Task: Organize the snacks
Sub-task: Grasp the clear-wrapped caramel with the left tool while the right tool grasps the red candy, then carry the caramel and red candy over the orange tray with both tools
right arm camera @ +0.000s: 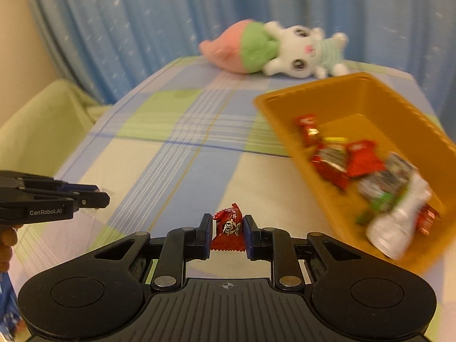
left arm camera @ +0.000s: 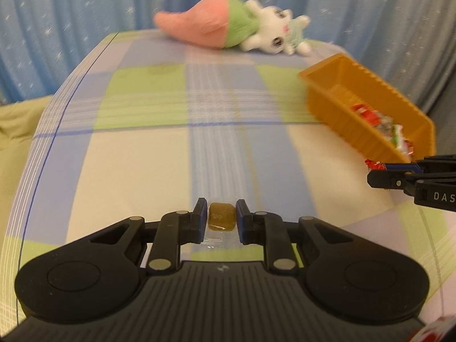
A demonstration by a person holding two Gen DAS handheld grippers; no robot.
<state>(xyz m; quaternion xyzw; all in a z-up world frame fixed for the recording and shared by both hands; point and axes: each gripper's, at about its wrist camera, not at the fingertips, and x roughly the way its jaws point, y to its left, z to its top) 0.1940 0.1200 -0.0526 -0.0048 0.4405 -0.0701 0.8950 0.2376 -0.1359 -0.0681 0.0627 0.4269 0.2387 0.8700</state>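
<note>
My left gripper (left arm camera: 221, 217) is shut on a brown candy (left arm camera: 221, 219) in a clear wrapper, held above the checked cloth. My right gripper (right arm camera: 227, 231) is shut on a small red snack packet (right arm camera: 228, 229) with a cartoon print. An orange bin (right arm camera: 379, 102) stands to the right and holds several wrapped snacks (right arm camera: 367, 171), red, silver and green. In the left wrist view the orange bin (left arm camera: 382, 88) sits at the right, with my right gripper (left arm camera: 379, 172) just below its near end and a bit of the red packet (left arm camera: 374, 164) at its tip. In the right wrist view my left gripper (right arm camera: 101, 195) shows at the left edge.
A plush toy (right arm camera: 285, 50), pink, green and white, lies at the far end of the table (left arm camera: 142, 154) covered with a checked cloth. Blue curtains (right arm camera: 142, 22) hang behind. A pale green cushion (right arm camera: 37, 131) lies off the table's left side.
</note>
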